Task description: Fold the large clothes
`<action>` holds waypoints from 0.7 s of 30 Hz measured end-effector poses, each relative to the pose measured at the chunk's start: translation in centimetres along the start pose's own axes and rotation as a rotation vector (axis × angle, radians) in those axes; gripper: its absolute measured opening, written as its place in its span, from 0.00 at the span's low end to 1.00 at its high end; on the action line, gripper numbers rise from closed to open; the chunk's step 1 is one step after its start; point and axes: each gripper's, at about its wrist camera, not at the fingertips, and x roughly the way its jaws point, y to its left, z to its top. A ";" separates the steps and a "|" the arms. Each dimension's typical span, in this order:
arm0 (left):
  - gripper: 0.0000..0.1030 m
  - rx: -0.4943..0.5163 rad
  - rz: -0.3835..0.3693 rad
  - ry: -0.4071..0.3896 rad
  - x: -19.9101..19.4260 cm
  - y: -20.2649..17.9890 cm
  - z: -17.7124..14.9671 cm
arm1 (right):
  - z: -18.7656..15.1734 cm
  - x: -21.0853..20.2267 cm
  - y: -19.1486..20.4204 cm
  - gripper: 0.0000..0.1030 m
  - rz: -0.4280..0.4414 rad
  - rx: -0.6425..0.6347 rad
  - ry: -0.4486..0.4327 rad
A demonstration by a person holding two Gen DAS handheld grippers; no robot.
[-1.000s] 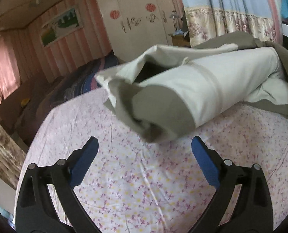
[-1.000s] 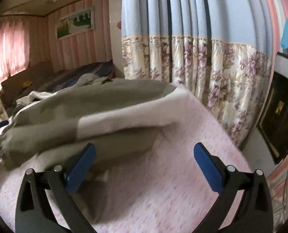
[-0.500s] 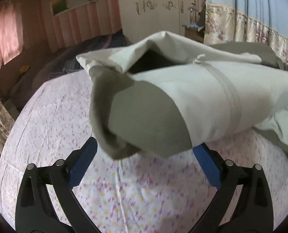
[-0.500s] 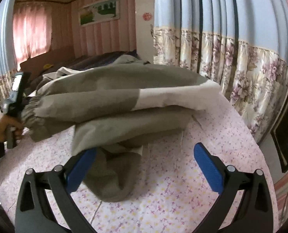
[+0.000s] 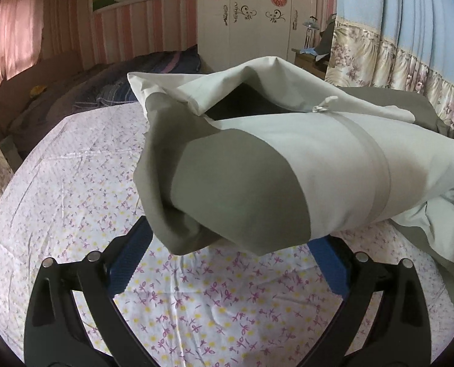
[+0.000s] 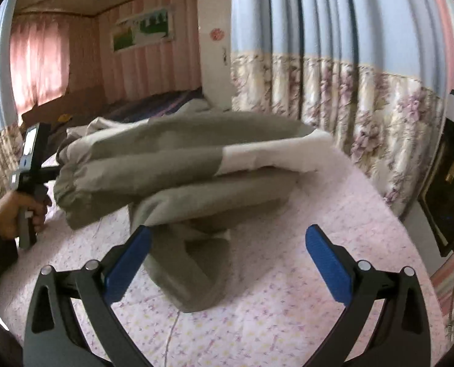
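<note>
Left wrist view has the jacket (image 5: 288, 165) already bundled on the bed (image 5: 74, 189), probably mostly folded, with left claw (image 5: 230, 263) and right claw (image 6: 227, 260) both wide, holding nothing.

1. Right gripper (image 6: 227, 253), blue pads spread apart, empty.
2. Folded olive-and-white jacket (image 6: 171, 165) on floral bedsheet (image 6: 318, 214).
3. Person's left hand (image 6: 16, 214) gripping the left gripper's handle (image 6: 28, 183) beside the jacket's cuff.

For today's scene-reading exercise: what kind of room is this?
Most likely a bedroom: a bed with dark bedding, a white wardrobe and long floral curtains surround the flowered sheet.
</note>
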 end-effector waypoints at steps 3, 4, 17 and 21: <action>0.95 0.007 -0.001 0.002 -0.1 0.1 0.0 | 0.0 -0.4 0.2 0.98 -0.023 -0.015 -0.022; 0.95 0.013 0.002 -0.002 -0.2 0.1 -0.1 | 0.0 -0.8 0.0 0.98 -0.012 -0.001 -0.030; 0.97 -0.030 -0.037 -0.017 -1.4 1.1 -0.5 | 2.1 10.3 -0.3 0.98 -0.080 0.032 0.089; 0.97 -0.002 -0.058 -0.001 -0.3 0.5 0.2 | 5.5 15.0 -0.6 0.98 -0.107 -0.025 0.069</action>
